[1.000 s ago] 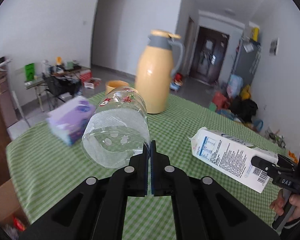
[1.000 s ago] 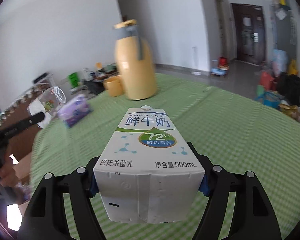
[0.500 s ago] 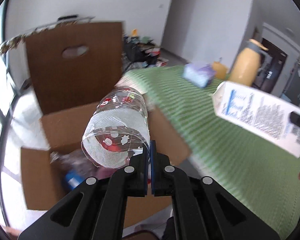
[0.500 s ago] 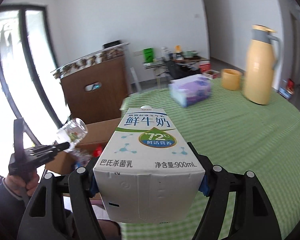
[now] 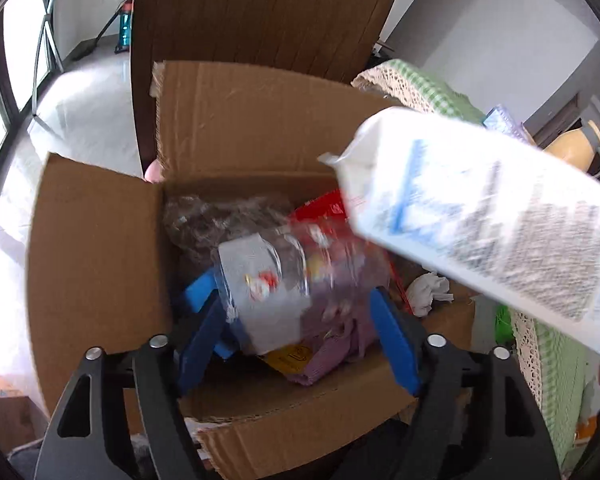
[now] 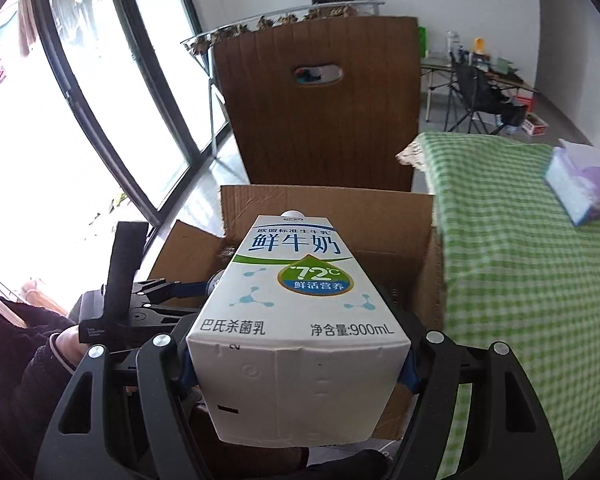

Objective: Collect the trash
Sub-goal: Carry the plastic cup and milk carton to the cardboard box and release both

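Observation:
A clear plastic bottle with a white label, blurred, hangs between the blue pads of my left gripper, whose jaws are opening wide above the open cardboard box. The pads do not press on it. Wrappers, a crumpled tissue and other trash lie in the box. My right gripper is shut on a white milk carton, cap end forward, held over the box's near edge. From the left wrist view the carton shows at the upper right. My left gripper shows left of the carton.
A brown chair back stands right behind the box. The table with a green checked cloth lies to the right and carries a tissue pack and a yellow jug. A glass door fills the left.
Both grippers swung from over the table to above the box. My left gripper's jaws have parted and let go of the bottle. The right gripper still grips the carton.

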`<state>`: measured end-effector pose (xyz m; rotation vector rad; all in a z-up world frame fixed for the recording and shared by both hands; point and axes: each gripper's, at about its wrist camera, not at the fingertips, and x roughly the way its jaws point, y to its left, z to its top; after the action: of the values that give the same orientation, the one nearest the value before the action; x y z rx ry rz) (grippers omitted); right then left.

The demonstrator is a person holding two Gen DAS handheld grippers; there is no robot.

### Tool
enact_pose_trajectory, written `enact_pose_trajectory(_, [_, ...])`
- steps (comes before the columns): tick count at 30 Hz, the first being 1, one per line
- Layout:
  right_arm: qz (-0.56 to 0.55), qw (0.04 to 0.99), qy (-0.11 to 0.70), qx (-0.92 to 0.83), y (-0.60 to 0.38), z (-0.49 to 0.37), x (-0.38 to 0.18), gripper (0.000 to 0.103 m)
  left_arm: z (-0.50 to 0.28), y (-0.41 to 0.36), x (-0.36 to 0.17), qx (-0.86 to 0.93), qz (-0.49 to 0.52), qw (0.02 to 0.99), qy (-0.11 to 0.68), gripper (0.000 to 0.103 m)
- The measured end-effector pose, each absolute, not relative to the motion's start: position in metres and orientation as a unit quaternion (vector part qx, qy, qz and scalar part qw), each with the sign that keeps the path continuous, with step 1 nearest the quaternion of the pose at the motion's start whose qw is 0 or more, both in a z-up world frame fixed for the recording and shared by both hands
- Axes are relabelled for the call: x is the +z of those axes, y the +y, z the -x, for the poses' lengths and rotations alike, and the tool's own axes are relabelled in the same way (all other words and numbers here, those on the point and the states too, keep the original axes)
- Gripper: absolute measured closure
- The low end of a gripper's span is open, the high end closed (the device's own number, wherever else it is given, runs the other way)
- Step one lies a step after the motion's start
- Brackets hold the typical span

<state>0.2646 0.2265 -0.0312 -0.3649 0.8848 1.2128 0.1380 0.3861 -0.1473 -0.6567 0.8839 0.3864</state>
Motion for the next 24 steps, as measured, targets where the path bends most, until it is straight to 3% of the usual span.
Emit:
enact_pose_trajectory(7, [0.209, 0.645, 0.45, 0.58, 0.278, -0.283, -0.072, 0.03, -0.121, 0.4, -0.133, 0.198, 0.303, 0.841, 0.402, 0.026])
enact_pose_trajectory(9, [0.223, 0.662, 0.446, 0.56, 0.284, -0.298, -0.077, 0.017, -0.115, 0.407, -0.137, 0.2, 0.295, 0.843, 0.403, 0.026])
enact_pose_trajectory(11, [0.244, 0.689, 0.43, 0.531, 0.284, -0.31, -0.077, 0.011, -0.112, 0.407, -0.136, 0.205, 0.293, 0.841, 0.407, 0.026])
enact_pose_trajectory(24, [0.25, 0.693, 0.412, 0.536, 0.281, -0.325, -0.078, 0.008, -0.152, 0.388, -0.137, 0.198, 0.264, 0.849, 0.414, 0.026])
